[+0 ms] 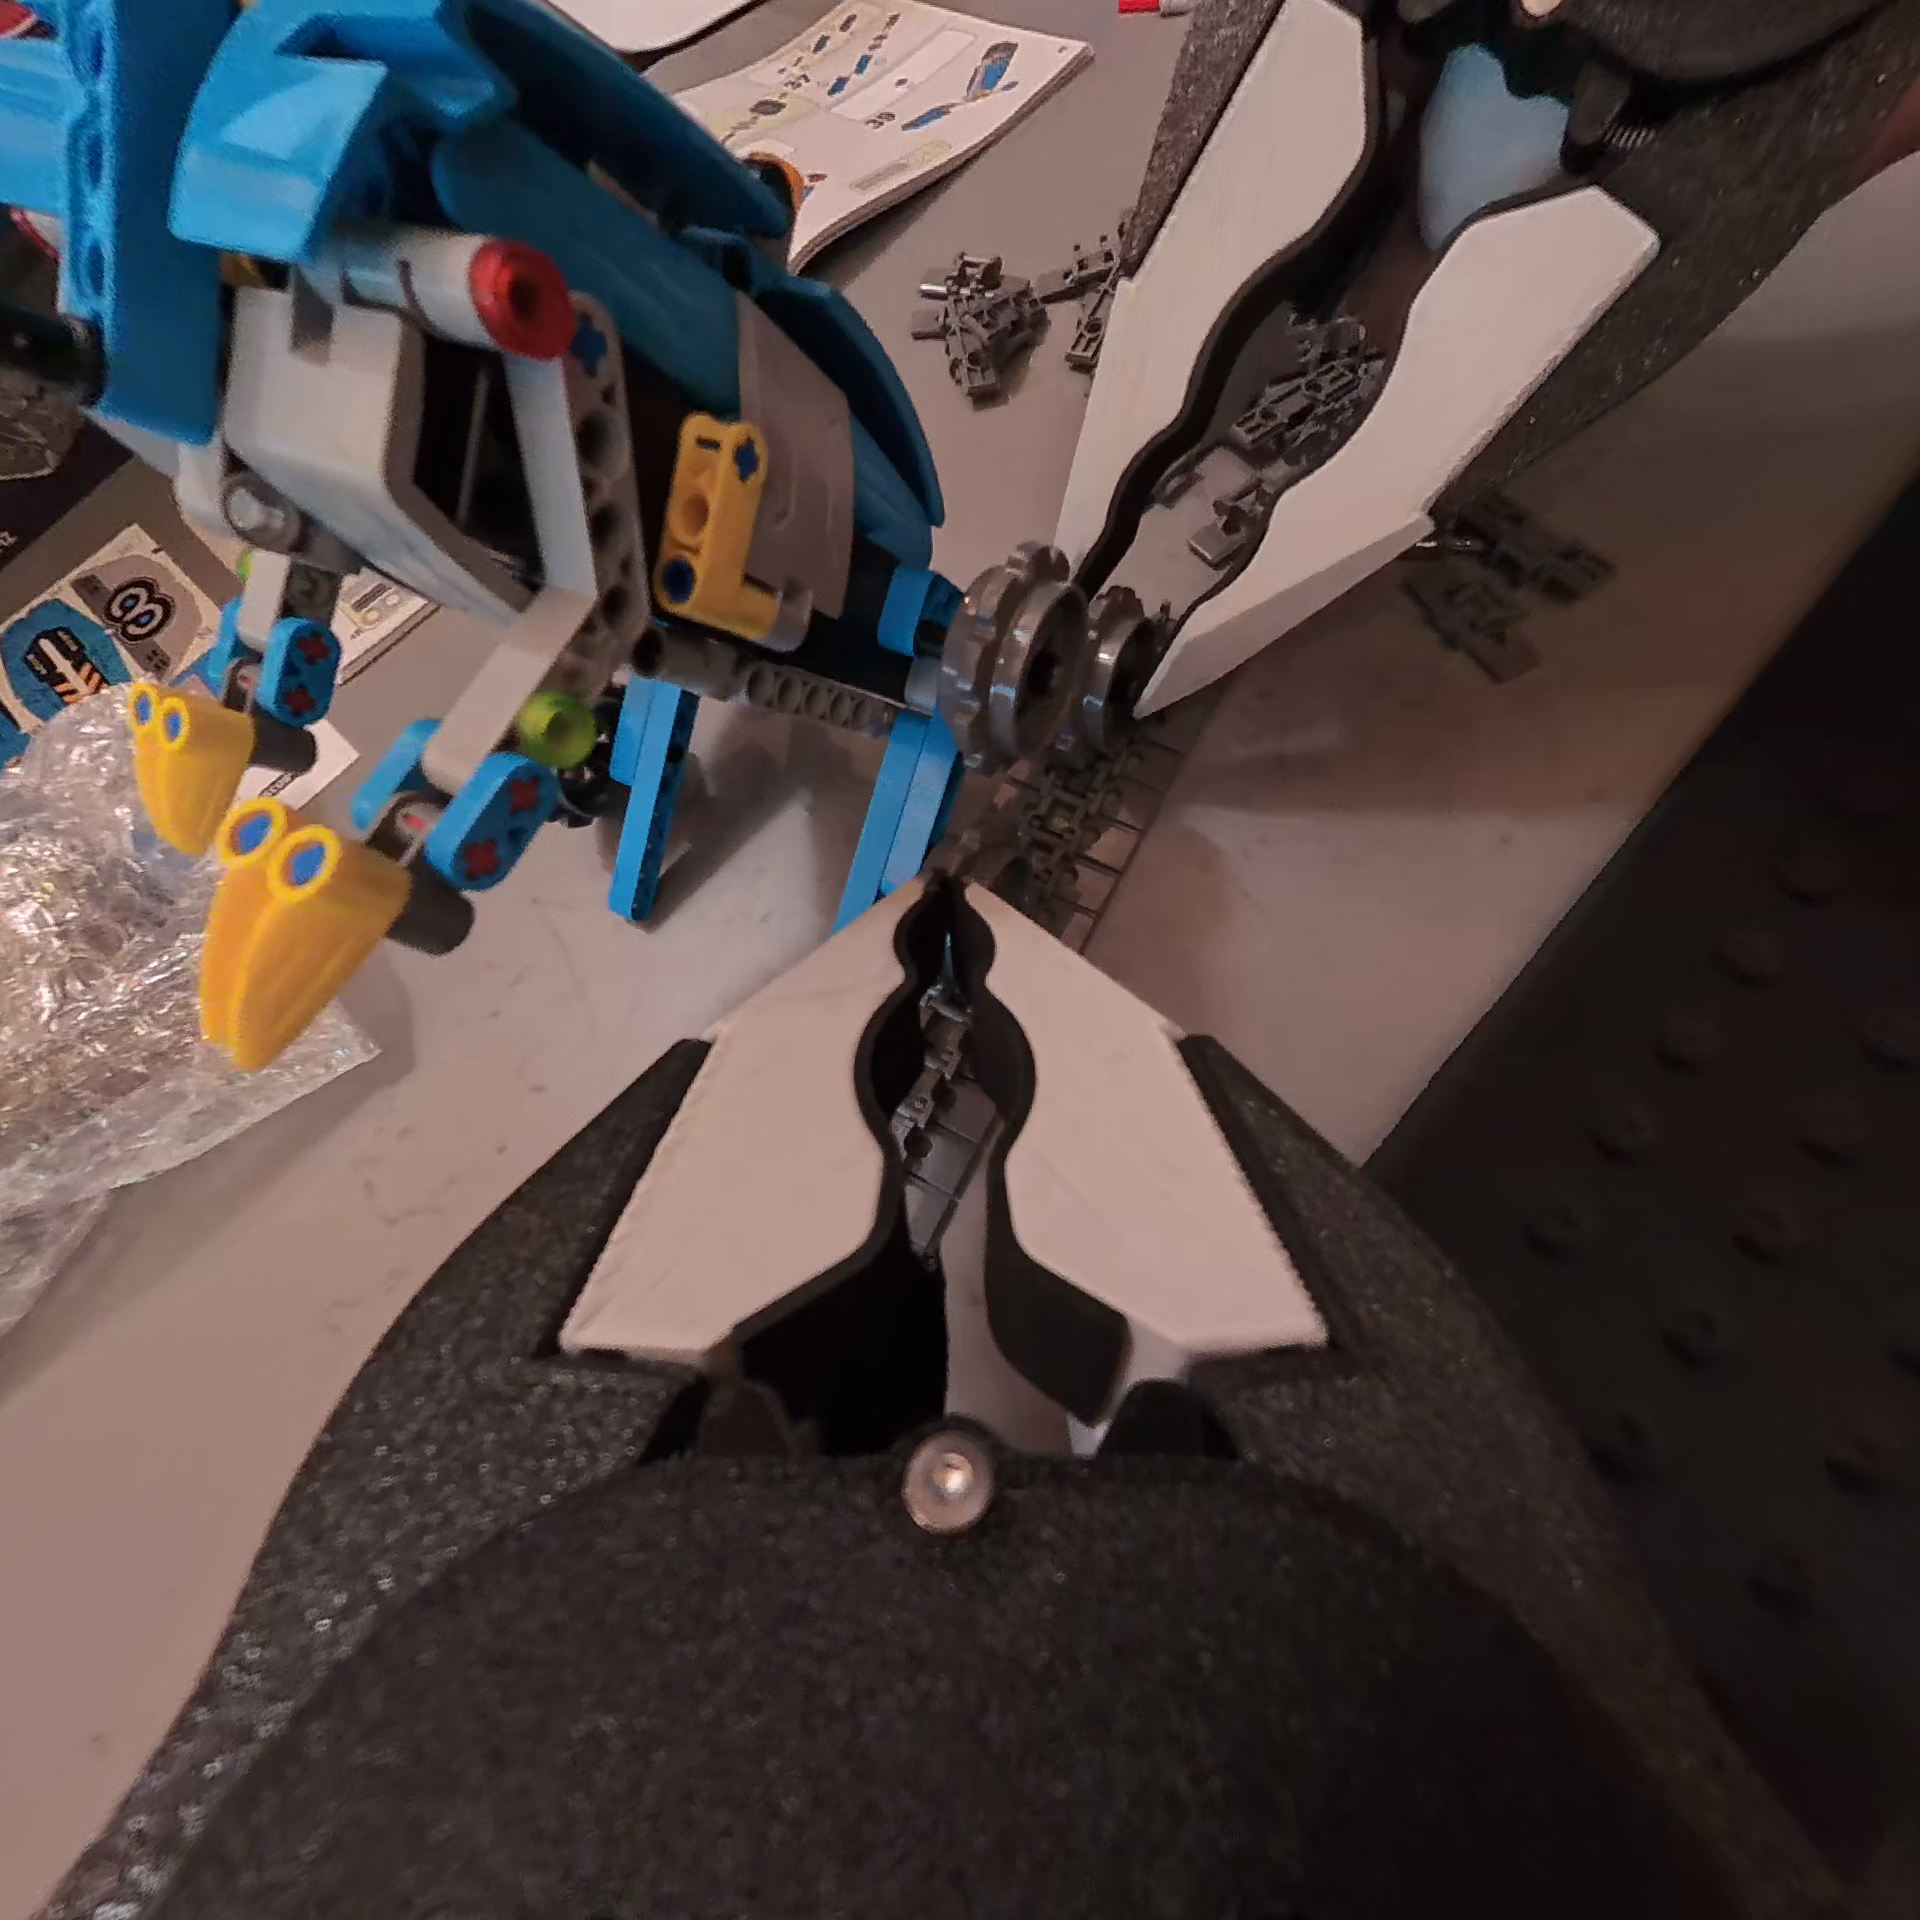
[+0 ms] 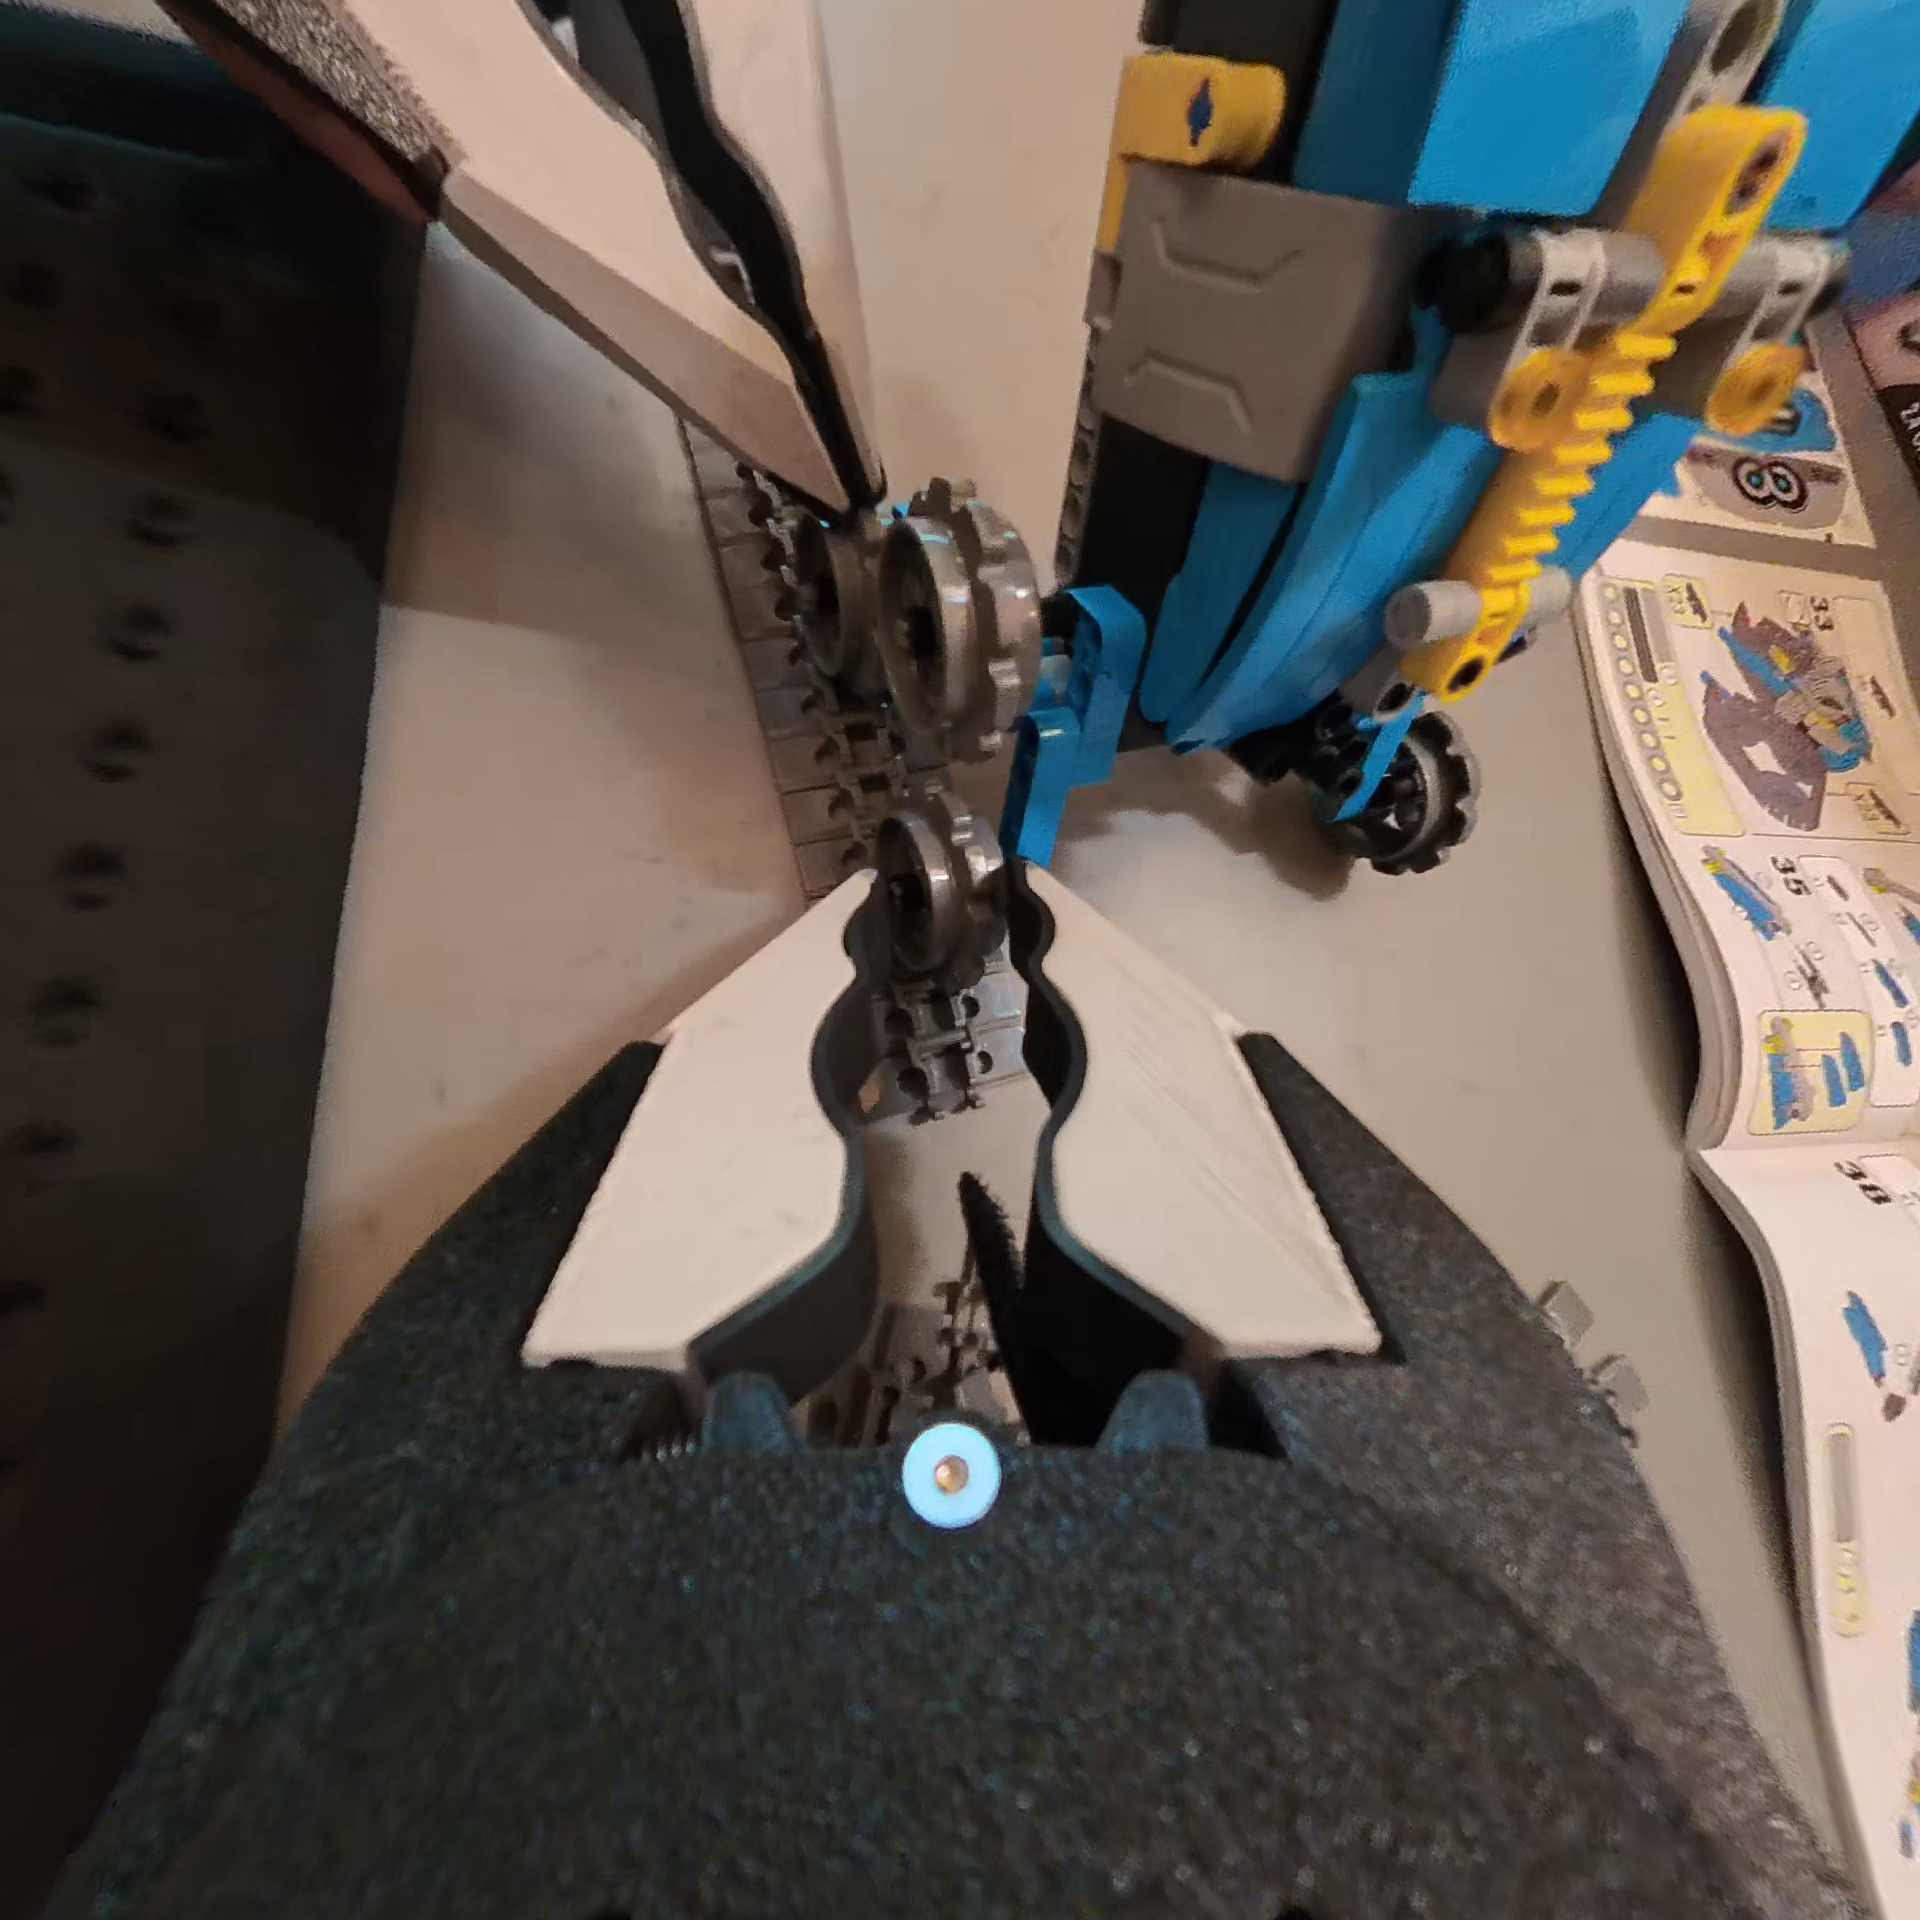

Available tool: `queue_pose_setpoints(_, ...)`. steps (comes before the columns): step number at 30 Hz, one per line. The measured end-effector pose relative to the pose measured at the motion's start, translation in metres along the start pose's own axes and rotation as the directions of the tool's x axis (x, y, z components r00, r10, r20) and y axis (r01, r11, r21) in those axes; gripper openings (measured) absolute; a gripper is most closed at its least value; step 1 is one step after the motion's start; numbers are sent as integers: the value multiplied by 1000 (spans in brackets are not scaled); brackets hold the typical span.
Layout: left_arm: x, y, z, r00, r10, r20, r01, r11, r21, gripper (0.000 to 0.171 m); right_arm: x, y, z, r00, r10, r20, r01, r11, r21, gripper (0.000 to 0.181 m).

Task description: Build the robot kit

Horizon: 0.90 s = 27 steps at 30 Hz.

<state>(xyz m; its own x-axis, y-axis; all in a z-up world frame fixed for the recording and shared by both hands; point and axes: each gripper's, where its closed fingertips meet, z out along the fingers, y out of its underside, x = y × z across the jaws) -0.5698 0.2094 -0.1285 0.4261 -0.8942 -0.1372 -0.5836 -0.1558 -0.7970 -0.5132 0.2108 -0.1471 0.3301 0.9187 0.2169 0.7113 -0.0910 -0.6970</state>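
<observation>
A blue, grey and yellow brick-built vehicle model stands on a pale table; it also shows in the right wrist view. A grey tread chain lies flat beside it under its grey sprocket wheels. My left gripper is shut on one end of the tread; it shows at top left in the right wrist view. My right gripper is closed around a grey sprocket wheel sitting on the tread; it enters the left wrist view from the top right.
An open instruction booklet lies behind the model and shows at right. Loose grey tread links are scattered by the right gripper. A crumpled clear bag and a sticker sheet lie left. A dark dimpled mat borders the table. The gap from one gripper's tips to the other's is roughly 7 cm.
</observation>
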Motion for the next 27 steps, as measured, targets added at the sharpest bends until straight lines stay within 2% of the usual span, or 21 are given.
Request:
queue_pose_setpoints(3,0,0,0,1000,-3,-7,3,1000,5,0,-1,1,-2,1000,-12,-8,13,1000,21,24)
queue_pose_setpoints(5,0,0,0,1000,3,-2,-3,1000,6,0,-8,6,-6,999,-17,35,17,1000,3,47)
queue_pose_setpoints(6,0,0,0,1000,6,1,-6,1000,6,0,-7,8,-9,999,-10,37,10,1000,5,51)
queue_pose_setpoints(8,1,0,0,1000,10,4,-10,1000,7,0,-7,15,-18,998,3,58,-4,1000,16,45)
queue_pose_setpoints(11,1,0,0,1000,14,5,-14,1000,8,0,1,33,-26,998,20,54,-19,1000,-17,47)
queue_pose_setpoints(18,0,0,-1,1000,-5,-10,5,1000,7,0,-4,38,-11,993,15,114,-11,999,-39,43)
queue_pose_setpoints(22,-3,1,-5,997,-63,-46,63,998,0,15,-4,40,-10,979,103,178,-95,994,-51,41)
queue_pose_setpoints(27,-12,6,-20,999,-27,-42,26,999,-27,16,-5,39,-9,983,71,171,-62,997,-55,34)
